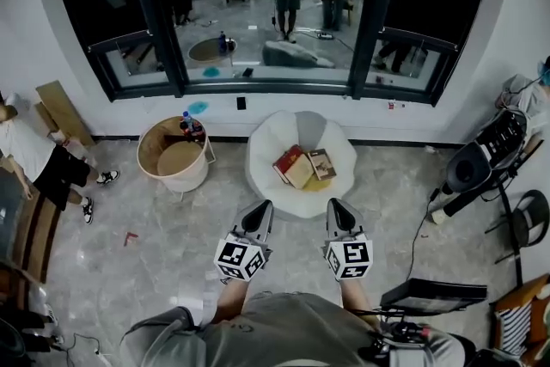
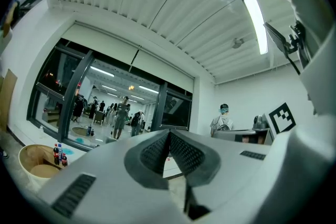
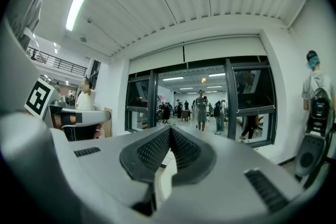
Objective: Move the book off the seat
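Left gripper (image 1: 259,211), right gripper (image 1: 338,208): jaws pressed together, empty. Book (image 1: 297,168) lies on soft seat (image 1: 266,142); probably stiff, light, slick-covered. Pinch its near edge.

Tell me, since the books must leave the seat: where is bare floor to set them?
Bare floor opens right of the white seat, up to the black equipment, and in front of the round tub. The books crowd the seat's hollow.
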The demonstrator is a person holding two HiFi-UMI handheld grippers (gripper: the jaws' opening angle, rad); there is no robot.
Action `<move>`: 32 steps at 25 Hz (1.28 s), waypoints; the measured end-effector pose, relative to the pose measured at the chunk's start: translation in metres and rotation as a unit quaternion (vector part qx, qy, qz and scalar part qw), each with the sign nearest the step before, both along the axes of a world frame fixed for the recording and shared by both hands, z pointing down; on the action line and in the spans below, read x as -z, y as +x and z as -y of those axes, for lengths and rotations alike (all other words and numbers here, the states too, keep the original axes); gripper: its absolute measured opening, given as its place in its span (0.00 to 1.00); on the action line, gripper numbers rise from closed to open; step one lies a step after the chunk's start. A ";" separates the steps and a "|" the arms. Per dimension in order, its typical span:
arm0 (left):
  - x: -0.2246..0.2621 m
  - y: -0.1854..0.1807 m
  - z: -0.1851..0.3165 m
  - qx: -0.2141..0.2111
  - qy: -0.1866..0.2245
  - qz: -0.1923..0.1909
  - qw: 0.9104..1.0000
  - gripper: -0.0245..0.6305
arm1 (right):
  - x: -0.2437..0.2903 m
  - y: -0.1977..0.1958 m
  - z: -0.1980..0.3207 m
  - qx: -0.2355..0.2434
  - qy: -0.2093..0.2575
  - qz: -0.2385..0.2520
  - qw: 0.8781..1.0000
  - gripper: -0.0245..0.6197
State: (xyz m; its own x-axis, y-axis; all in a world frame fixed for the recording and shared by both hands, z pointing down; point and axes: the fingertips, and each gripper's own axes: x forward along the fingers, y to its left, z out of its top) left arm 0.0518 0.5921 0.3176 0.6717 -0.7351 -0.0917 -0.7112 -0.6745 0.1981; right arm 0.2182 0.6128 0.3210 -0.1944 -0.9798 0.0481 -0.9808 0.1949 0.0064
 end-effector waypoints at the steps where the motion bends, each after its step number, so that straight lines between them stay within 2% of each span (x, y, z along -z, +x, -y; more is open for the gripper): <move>1: 0.000 -0.001 -0.001 0.005 0.000 0.001 1.000 0.05 | -0.001 0.001 0.001 0.002 0.000 0.002 1.000 0.06; 5: -0.004 -0.008 -0.007 0.032 -0.003 0.006 0.999 0.05 | -0.006 0.000 0.001 0.019 0.007 0.015 1.000 0.06; 9: -0.020 0.005 -0.011 0.050 -0.023 0.009 0.998 0.05 | -0.023 0.007 0.007 0.038 -0.001 0.022 0.999 0.06; 16: -0.025 0.039 0.010 0.031 -0.029 0.024 0.999 0.05 | -0.030 0.016 0.023 0.050 -0.002 0.030 0.998 0.06; 23: -0.037 0.066 0.061 -0.003 -0.038 0.015 0.999 0.05 | -0.040 0.041 0.061 0.016 -0.014 0.026 0.999 0.06; 28: -0.049 0.078 0.116 -0.026 -0.044 0.006 0.999 0.05 | -0.047 0.053 0.106 -0.006 -0.022 0.014 1.000 0.06; 32: -0.038 0.085 0.167 -0.058 -0.042 -0.008 0.997 0.05 | -0.040 0.065 0.145 -0.047 -0.029 0.007 0.998 0.06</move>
State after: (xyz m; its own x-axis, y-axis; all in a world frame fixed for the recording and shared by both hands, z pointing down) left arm 0.1371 0.4256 0.3551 0.7517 -0.6580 -0.0447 -0.6256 -0.7329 0.2675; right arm 0.2836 0.4683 0.3613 -0.1027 -0.9893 0.1039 -0.9947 0.1016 -0.0153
